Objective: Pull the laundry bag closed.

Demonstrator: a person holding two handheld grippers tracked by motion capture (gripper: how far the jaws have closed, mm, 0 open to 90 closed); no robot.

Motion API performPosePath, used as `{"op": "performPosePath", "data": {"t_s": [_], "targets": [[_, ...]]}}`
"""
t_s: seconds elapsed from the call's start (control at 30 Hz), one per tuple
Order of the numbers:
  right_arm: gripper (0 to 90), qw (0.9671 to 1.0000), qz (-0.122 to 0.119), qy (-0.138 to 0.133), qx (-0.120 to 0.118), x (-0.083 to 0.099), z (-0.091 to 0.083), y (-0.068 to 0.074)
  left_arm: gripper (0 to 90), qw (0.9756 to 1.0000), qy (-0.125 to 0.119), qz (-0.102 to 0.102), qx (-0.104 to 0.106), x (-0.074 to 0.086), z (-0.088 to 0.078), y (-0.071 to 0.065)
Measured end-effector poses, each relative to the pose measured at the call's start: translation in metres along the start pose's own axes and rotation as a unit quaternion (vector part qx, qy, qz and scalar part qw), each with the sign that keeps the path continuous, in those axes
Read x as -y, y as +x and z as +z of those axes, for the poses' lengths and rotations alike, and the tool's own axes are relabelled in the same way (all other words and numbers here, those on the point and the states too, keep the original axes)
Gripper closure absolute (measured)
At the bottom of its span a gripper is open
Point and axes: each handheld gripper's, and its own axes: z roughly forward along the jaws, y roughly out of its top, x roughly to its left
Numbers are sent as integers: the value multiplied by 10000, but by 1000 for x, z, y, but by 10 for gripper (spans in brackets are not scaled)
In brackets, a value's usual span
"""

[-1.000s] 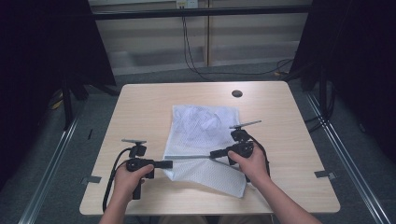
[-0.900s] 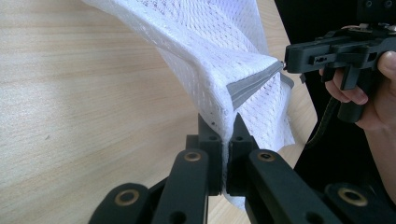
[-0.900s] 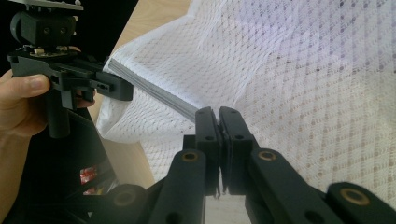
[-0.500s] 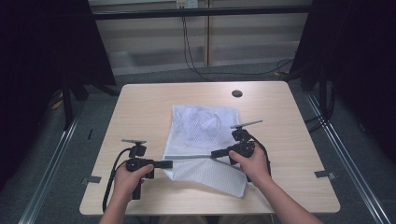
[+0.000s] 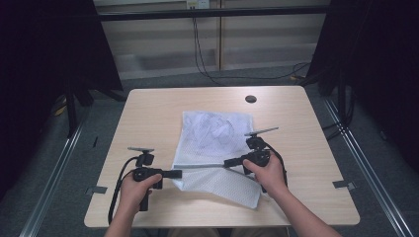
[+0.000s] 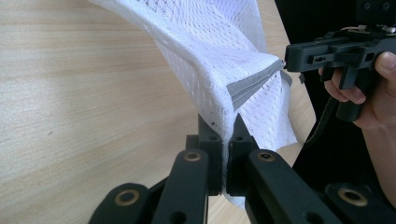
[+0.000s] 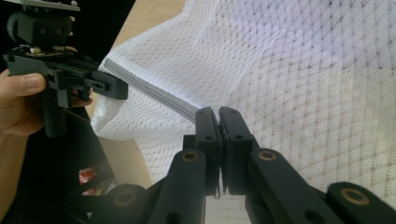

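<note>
High view, mesh bag [image 5: 212,143], contents blurred, both grippers' jaws clamping its edge

A pale wood-grain rectangular tabletop [image 5: 148,113] with rounded corners is seen, with a small dark round hole [image 5: 250,98] set near its far edge. Grey carpeted floor [image 5: 163,81] is seen beyond, crossed by black cables [image 5: 200,54].
</note>
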Motion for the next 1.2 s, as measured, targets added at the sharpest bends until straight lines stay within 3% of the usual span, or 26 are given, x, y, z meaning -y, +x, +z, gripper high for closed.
{"op": "performPosePath", "data": {"t_s": [1.2], "targets": [[871, 9998, 28, -44, 183, 7, -15, -11, 886, 10000, -21, -27, -88, 0, -2, 2]]}}
